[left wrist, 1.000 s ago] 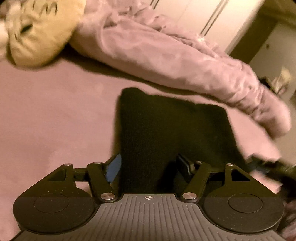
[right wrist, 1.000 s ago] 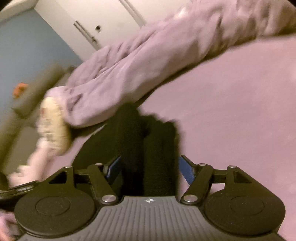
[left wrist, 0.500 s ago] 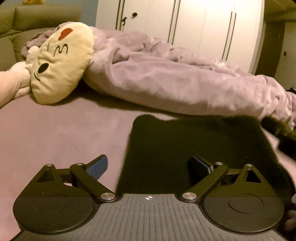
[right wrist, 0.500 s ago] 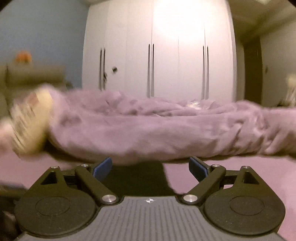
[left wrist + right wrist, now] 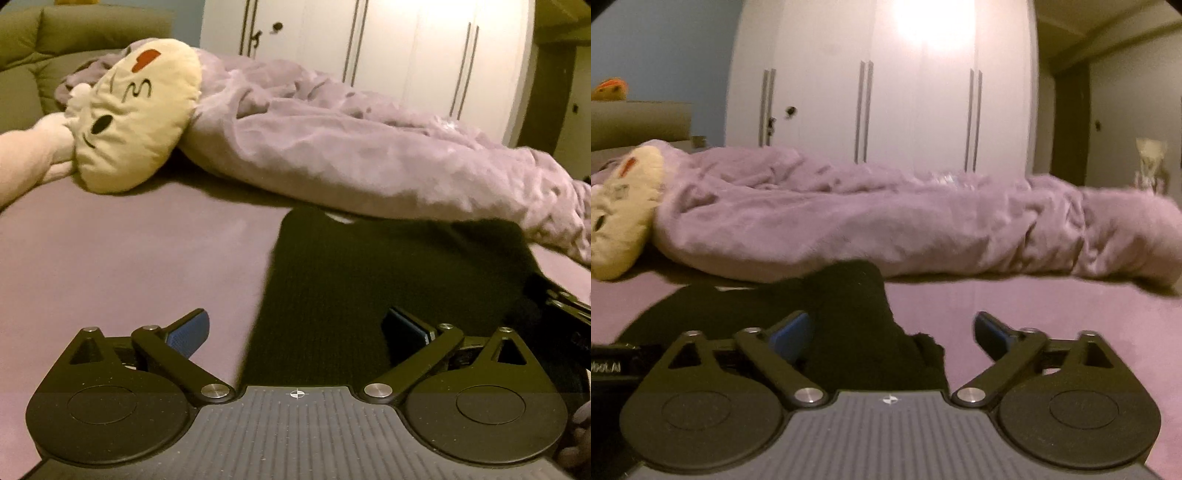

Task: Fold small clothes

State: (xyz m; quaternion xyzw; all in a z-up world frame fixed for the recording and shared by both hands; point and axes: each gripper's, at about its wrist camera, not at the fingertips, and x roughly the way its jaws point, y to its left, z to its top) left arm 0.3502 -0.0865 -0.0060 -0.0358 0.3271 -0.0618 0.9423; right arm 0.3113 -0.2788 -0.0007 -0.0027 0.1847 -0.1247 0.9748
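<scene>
On the far left of the left wrist view lies a cream plush pillow with a stitched face, and to its right a rumpled lilac fleece blanket runs along the far side of the mauve bed sheet. Neither has moved over the last second; only the camera angle has, from looking steeply down at the bed to looking nearly level across it.

The left gripper has its jaws spread wide, wider than a second ago, when they sat close around the near edge of the black knit garment. That garment now lies flat on the sheet, its left edge running between the fingers; I cannot tell whether the right blue pad rests on the cloth. It looks released.

Further right, the right gripper is likewise parted with nothing pinched. A second ago it looked down on the cloth between its fingers; now it sits low, with a raised hump of the dark fabric bunched just ahead of its left pad (whether the pad touches it is unclear). The white wardrobe doors fill the background.

My reading is that a fold has just been laid down and let go. The garment is compact on the left but lumpy on the right, so that hump probably needs smoothing or regrasping before the next fold.
</scene>
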